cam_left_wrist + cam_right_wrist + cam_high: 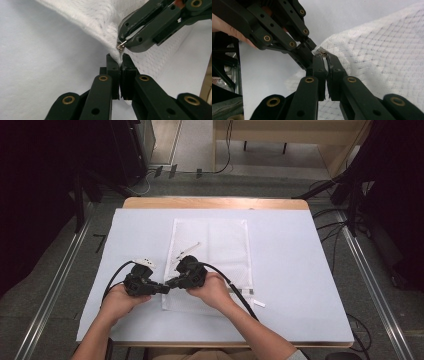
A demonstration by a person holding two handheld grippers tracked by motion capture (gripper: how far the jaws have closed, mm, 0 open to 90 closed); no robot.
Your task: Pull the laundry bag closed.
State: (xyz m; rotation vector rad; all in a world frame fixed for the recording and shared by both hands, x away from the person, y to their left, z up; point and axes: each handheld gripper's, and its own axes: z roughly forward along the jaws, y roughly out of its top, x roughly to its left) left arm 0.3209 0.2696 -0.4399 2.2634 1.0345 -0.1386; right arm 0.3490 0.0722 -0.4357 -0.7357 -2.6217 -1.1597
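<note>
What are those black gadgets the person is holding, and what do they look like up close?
They are two hand-held grippers. The left gripper and the right gripper are both black, built from flat jointed bars pinned with brass-coloured rivets, and each ends in two blocky black fingers. A black cable trails from each. The left one carries a small white part on top. The person's forearms are bare.
</note>
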